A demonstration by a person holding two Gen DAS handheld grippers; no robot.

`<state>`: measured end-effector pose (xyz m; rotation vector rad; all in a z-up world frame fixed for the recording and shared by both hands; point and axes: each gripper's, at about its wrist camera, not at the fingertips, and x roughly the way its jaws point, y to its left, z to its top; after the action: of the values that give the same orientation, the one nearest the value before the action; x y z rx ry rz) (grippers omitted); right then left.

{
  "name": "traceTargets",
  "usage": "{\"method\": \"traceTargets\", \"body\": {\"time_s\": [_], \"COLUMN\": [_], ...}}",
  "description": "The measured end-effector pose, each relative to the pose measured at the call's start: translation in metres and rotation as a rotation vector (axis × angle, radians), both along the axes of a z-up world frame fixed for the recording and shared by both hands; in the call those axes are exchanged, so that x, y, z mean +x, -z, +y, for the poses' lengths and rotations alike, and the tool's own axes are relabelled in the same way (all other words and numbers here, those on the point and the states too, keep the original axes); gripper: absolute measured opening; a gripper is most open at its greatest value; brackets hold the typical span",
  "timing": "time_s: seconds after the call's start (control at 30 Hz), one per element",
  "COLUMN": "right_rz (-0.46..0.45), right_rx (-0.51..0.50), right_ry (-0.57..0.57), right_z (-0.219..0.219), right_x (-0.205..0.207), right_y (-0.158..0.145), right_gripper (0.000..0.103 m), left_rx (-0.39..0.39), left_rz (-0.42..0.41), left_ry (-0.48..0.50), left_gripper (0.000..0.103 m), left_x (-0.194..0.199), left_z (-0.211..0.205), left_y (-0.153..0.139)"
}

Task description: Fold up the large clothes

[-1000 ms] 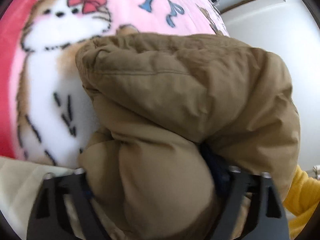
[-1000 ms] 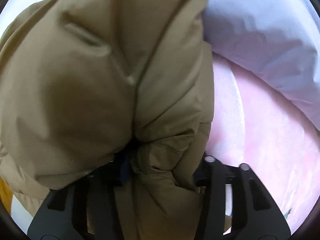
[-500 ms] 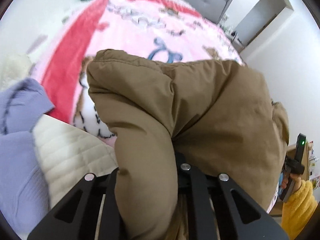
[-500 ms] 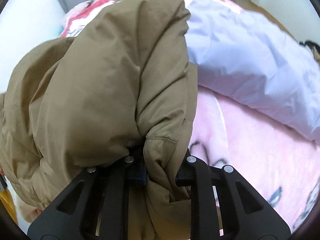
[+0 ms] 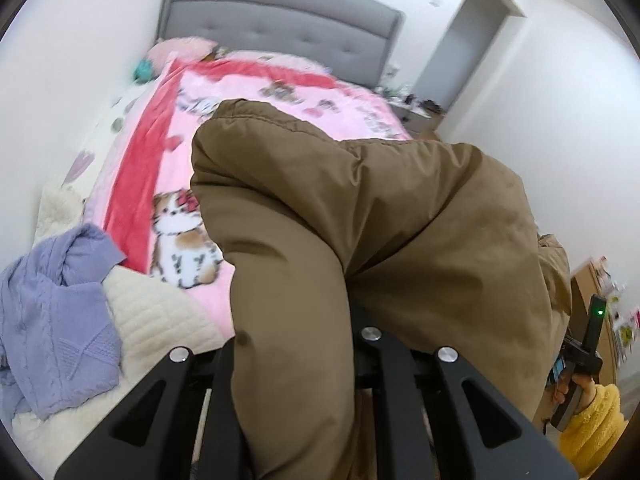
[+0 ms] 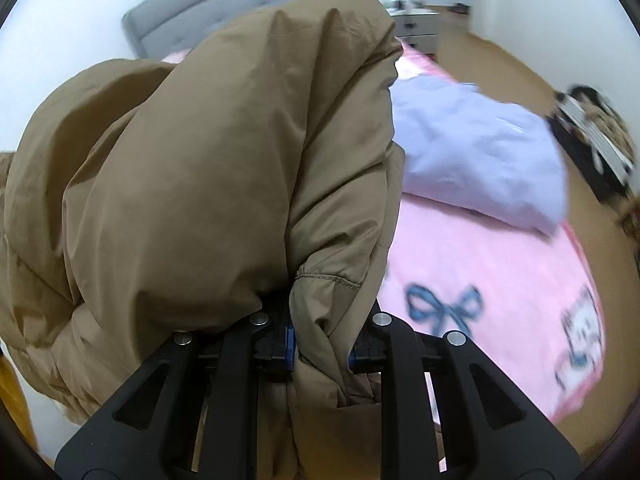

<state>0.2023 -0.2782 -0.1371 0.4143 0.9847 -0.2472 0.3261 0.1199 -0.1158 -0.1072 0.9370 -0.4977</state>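
**Jacket lifted off the bed on two thin pinches**

Bulk was my main worry. The tan puffer jacket (image 5: pixel 400 240) hung in the air above the bed (image 5: pixel 280 92), filling most of both wrist views, and I judged all that padded weight rested on two small bites of fabric. Slippery shell cloth could creep out of a narrow grip, and if one side let go the whole coat would swing from the other corner and drop in a heap on the pink cartoon blanket (image 6: pixel 500 280), undoing any alignment I had.

Beside the jacket, on the bed's right half, lay a pale lilac duvet or garment (image 6: pixel 480 152); at the bed's near left corner sat a lilac knit sweater (image 5: pixel 52 300) on a cream quilted piece (image 5: pixel 160 320). If I set the coat down carelessly, its hem could land across either pile and the fold would go crooked.

My left gripper (image 5: pixel 296 352) had its jaws squeezed nearly closed, with a thick roll of jacket running between them; they had just been closing on it. My right gripper (image 6: pixel 320 344) was likewise pinched in on a gathered cuff or hem, having also just been closing. Whether either bite caught both layers or only the outer shell, I couldn't tell.

Past the jacket's far edge, I could see my other hand (image 5: pixel 576 384) in a yellow sleeve (image 5: pixel 592 428).
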Motion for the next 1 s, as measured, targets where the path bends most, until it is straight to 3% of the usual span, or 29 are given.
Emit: {"method": "traceTargets", "body": {"time_s": [0.13, 0.3, 0.53, 0.7, 0.8, 0.9, 1.0], "right_rz": [-0.035, -0.06, -0.107, -0.112, -0.11, -0.069, -0.058], "right_rx": [-0.04, -0.093, -0.106, -0.104, -0.077, -0.044, -0.108], "right_ry": [0.095, 0.22, 0.35, 0.343, 0.306, 0.276, 0.193], "right_z": [-0.006, -0.015, -0.048, -0.096, -0.142, -0.189, -0.232], "right_x": [-0.07, -0.144, -0.219, -0.21, -0.2, -0.183, -0.156], "right_y": [-0.047, -0.082, -0.099, -0.078, -0.06, -0.046, -0.037], "right_gripper": [0.016, 0.016, 0.016, 0.016, 0.016, 0.016, 0.016], "left_rx": [-0.031, -0.058, -0.081, -0.065, -0.021, -0.025, -0.011], "left_rz": [-0.058, -0.114, -0.138, -0.129, -0.131, -0.087, -0.09], "left_ry": [0.086, 0.218, 0.317, 0.283, 0.235, 0.185, 0.131], "left_gripper": [0.014, 0.014, 0.014, 0.014, 0.014, 0.014, 0.014], "left_x": [-0.032, -0.063, -0.084, -0.092, -0.096, -0.091, -0.087], "left_z": [-0.023, -0.061, -0.118, -0.164, -0.207, -0.25, -0.288], "left_y": [-0.037, -0.064, -0.075, -0.061, -0.044, -0.031, -0.023]}}
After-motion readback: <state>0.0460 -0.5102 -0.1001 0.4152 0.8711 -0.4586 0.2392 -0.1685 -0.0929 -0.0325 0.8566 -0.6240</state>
